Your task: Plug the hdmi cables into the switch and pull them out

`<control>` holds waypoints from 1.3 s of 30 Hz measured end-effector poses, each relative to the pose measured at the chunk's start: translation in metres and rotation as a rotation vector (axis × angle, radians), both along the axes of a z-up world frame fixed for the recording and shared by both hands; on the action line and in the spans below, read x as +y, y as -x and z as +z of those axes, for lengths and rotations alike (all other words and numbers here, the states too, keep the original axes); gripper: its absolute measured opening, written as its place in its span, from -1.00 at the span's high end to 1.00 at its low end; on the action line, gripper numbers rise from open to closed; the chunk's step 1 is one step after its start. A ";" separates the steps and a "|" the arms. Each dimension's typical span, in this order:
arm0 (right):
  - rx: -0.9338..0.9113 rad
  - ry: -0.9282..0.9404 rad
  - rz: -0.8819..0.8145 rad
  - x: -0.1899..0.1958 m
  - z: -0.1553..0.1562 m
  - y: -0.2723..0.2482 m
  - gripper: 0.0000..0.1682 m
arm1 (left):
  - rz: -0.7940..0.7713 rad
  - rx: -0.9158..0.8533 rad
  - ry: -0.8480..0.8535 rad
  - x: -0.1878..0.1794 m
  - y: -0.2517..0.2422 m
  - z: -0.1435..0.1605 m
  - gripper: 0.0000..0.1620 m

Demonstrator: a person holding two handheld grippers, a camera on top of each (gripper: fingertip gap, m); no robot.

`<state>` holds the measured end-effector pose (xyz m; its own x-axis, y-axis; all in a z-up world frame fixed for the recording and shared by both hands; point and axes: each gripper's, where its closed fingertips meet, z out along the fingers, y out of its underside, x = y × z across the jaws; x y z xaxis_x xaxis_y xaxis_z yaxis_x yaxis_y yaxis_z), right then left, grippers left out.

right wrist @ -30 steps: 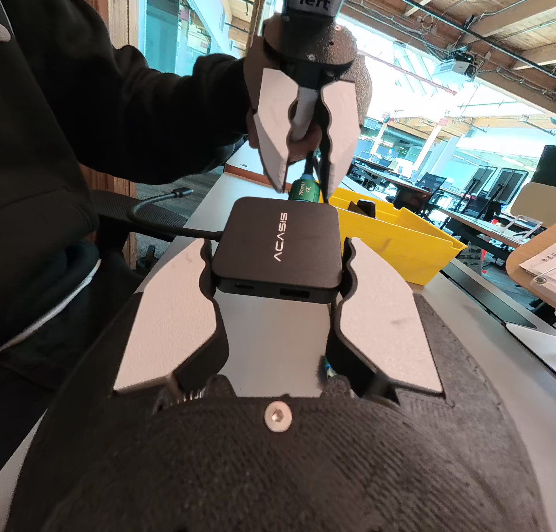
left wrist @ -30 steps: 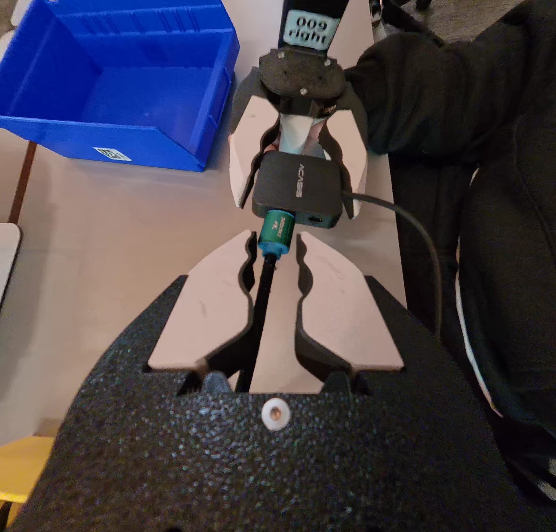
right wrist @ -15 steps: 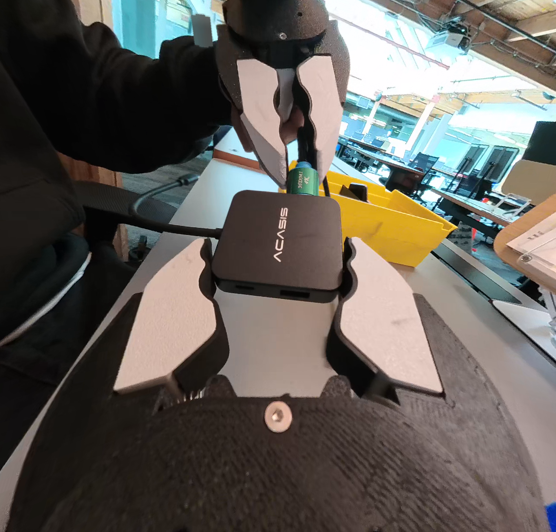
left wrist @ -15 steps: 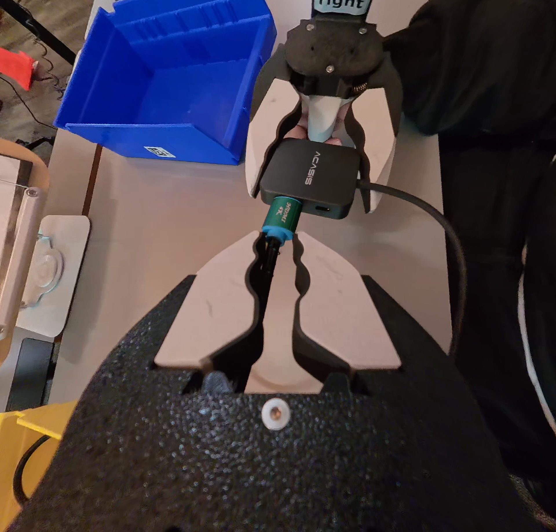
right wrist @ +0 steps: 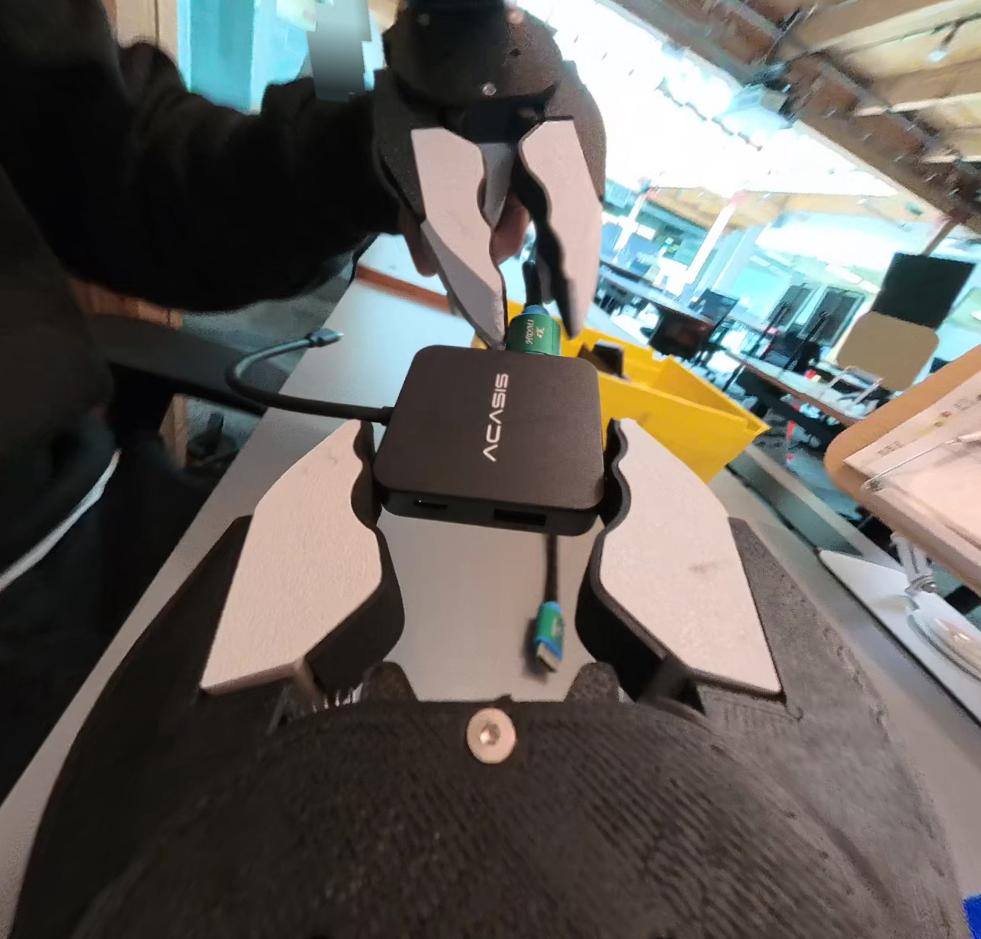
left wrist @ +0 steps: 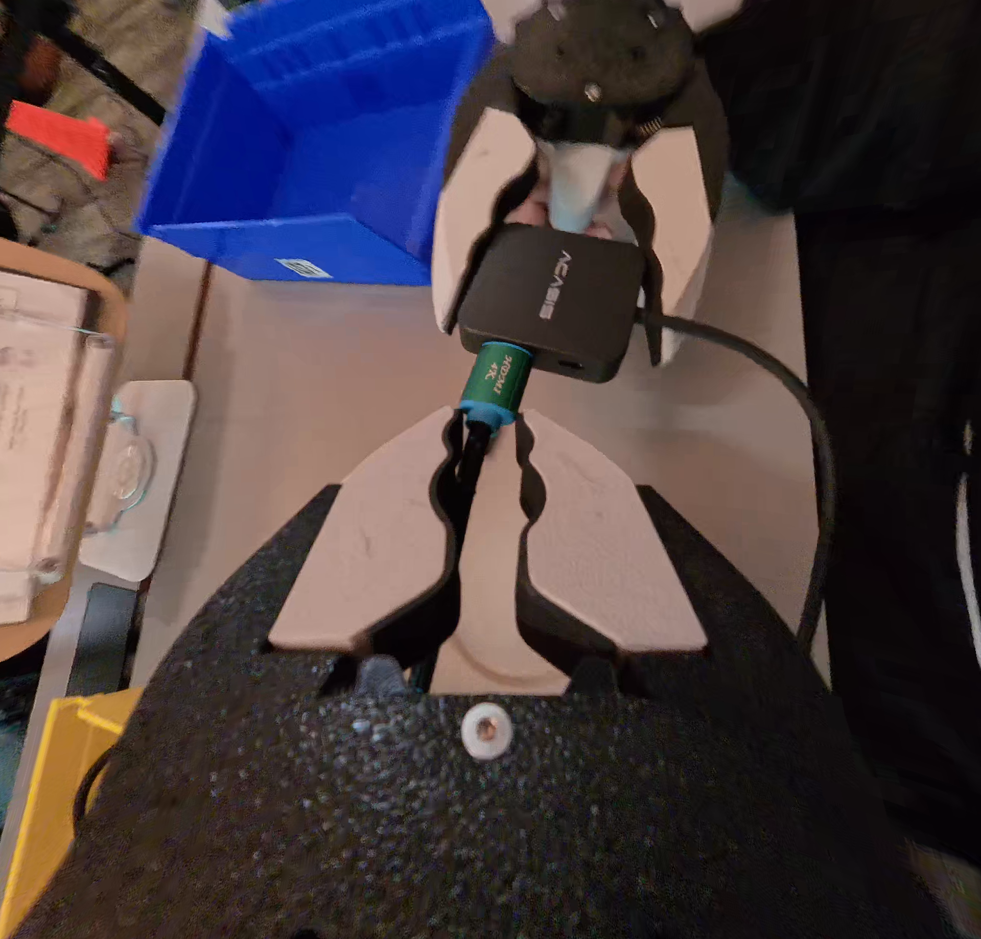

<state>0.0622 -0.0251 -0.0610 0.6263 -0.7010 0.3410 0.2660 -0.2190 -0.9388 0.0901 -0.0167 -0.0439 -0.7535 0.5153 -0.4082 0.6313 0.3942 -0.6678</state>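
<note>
While held up off the table: black switch, squeezed at both sides by the right gripper.
Plugged into the far edge of the switch: green plug of an hdmi cable.
Around the cable, just behind the plug: left gripper, fingers a little apart; pinching the cable or only beside it, cannot tell.
Under the switch, flat on the table: a second green plug, loose, touching nothing else.
Out of one side of the switch: thin black cord, curving off toward the person's dark clothes.
Past the switch, on the table: blue bin.
Near the left gripper: yellow bin, with a dark thing inside, too blurry to name.
At the table edge: a clear stand with paper.
</note>
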 end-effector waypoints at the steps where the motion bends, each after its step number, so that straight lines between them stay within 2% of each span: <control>1: -0.029 -0.016 -0.028 -0.003 0.007 -0.002 0.01 | 0.045 -0.003 0.081 -0.004 -0.005 0.015 0.65; 2: -0.058 -0.004 -0.076 -0.008 0.012 -0.004 0.01 | 0.097 -0.016 0.192 -0.006 -0.011 0.036 0.51; 5: -0.153 0.049 -0.229 -0.031 0.033 -0.001 0.01 | 0.176 0.055 0.530 0.010 -0.023 0.101 0.45; 7: -0.225 0.033 -0.302 -0.048 0.056 0.010 0.01 | 0.201 0.127 0.633 0.025 -0.030 0.120 0.46; 9: -0.312 -0.034 -0.382 -0.070 0.084 0.024 0.01 | 0.222 0.169 0.628 0.034 -0.039 0.113 0.46; 11: -0.394 -0.150 -0.464 -0.099 0.109 0.042 0.01 | 0.246 0.181 0.569 0.037 -0.048 0.090 0.45; 14: -0.429 -0.346 -0.570 -0.148 0.123 0.061 0.01 | 0.261 0.153 0.487 0.039 -0.055 0.056 0.43; 17: -0.361 -0.557 -0.706 -0.207 0.105 0.064 0.01 | 0.266 0.129 0.451 0.038 -0.059 0.035 0.43; 21: -0.207 -0.816 -0.992 -0.288 0.060 0.063 0.02 | 0.243 0.178 0.420 0.032 -0.057 0.017 0.43; 22: -0.167 -0.778 -1.096 -0.300 0.051 0.062 0.02 | 0.241 0.190 0.418 0.030 -0.057 0.014 0.43; 25: -0.008 -0.454 -1.426 -0.324 0.031 0.059 0.01 | 0.238 0.225 0.394 0.024 -0.058 0.000 0.44; 29: 0.263 -0.067 -1.644 -0.338 0.003 0.048 0.01 | 0.241 0.261 0.373 0.020 -0.060 -0.014 0.43; 31: 0.360 0.083 -1.663 -0.337 -0.012 0.036 0.01 | 0.245 0.265 0.365 0.019 -0.060 -0.021 0.43; 34: 0.576 0.206 -1.454 -0.309 -0.058 0.001 -0.02 | 0.254 0.267 0.355 0.022 -0.062 -0.028 0.43; 37: 0.566 0.319 -1.497 -0.307 -0.066 -0.003 0.00 | 0.271 0.267 0.350 0.029 -0.066 -0.032 0.43; 39: 0.540 0.303 -1.486 -0.302 -0.061 -0.005 0.00 | 0.288 0.271 0.346 0.035 -0.070 -0.033 0.43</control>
